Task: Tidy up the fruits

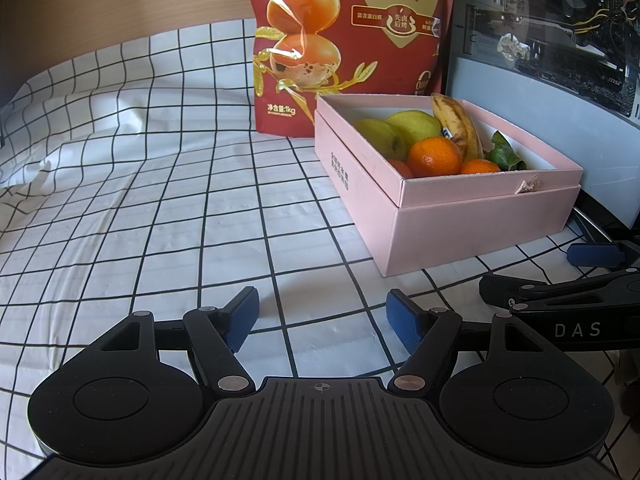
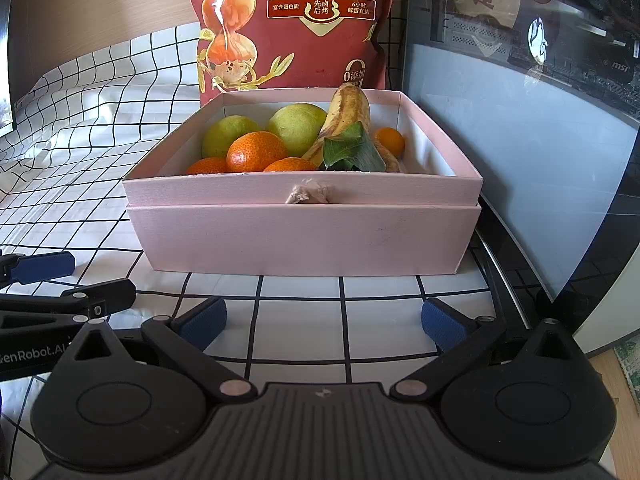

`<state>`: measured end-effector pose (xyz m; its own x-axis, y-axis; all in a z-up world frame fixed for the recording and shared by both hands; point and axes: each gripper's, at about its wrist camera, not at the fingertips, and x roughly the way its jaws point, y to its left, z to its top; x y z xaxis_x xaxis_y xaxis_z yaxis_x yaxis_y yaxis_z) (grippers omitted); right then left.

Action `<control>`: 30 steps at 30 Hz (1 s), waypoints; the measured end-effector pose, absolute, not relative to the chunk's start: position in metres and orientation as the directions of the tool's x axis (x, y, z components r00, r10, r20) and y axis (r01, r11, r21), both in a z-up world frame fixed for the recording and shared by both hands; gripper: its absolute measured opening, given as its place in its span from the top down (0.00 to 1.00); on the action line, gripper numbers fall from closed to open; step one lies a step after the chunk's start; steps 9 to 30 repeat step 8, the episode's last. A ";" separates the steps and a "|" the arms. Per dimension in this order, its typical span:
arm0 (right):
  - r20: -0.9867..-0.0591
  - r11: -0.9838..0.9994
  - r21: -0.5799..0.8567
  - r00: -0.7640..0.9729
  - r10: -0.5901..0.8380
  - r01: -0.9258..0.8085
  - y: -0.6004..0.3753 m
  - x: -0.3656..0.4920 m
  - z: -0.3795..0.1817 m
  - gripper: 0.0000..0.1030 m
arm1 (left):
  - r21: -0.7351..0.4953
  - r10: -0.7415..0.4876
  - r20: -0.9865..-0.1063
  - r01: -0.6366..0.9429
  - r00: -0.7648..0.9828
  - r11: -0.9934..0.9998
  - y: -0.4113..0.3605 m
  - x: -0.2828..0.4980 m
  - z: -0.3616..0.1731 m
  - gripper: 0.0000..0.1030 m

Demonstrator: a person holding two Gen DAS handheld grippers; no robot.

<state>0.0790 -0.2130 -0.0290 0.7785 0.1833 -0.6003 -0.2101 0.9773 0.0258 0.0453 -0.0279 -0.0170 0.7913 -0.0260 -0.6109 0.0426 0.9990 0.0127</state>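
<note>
A white cloth with a black grid (image 1: 160, 184) covers the table and fills most of both views. At the right edge stands a computer case with a glass side panel (image 2: 520, 128), and beside it, at the top centre, a tall red snack bag (image 2: 304, 20) rises just behind the pink box (image 2: 304, 236).

The pink box sits on the cloth in the centre of the right wrist view and at the right middle of the left wrist view. It holds all the fruit that can be seen: two green pears (image 2: 298, 128) at the back left, a spotted banana (image 2: 348, 116) leaning against the back wall, several oranges (image 2: 256, 152) toward the front, and a green leaf (image 2: 352, 152) lying over the banana.

The right tool (image 2: 324, 322) is at the bottom of its frame, directly in front of the box's near wall and apart from it, blue pads spread wide with nothing between them. The left tool (image 1: 322, 320) is also at the bottom of its frame, with the box up and to its right, well clear; its pads are likewise spread and empty. Each tool shows at the lower edge of the other's view, side by side.
</note>
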 end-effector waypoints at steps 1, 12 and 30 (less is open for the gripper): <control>-0.600 0.977 0.026 0.779 0.183 -0.210 -0.213 0.079 -0.029 0.00 | 0.013 -0.026 -0.611 0.043 0.791 0.999 -0.028 0.045 -0.017 0.26; -0.600 0.977 0.026 0.779 0.183 -0.210 -0.213 0.079 -0.029 0.00 | 0.013 -0.024 -0.611 0.041 0.791 0.999 -0.028 0.046 -0.017 0.26; -0.600 0.977 0.026 0.779 0.183 -0.210 -0.213 0.079 -0.029 0.00 | 0.013 -0.024 -0.611 0.041 0.791 0.999 -0.028 0.046 -0.017 0.26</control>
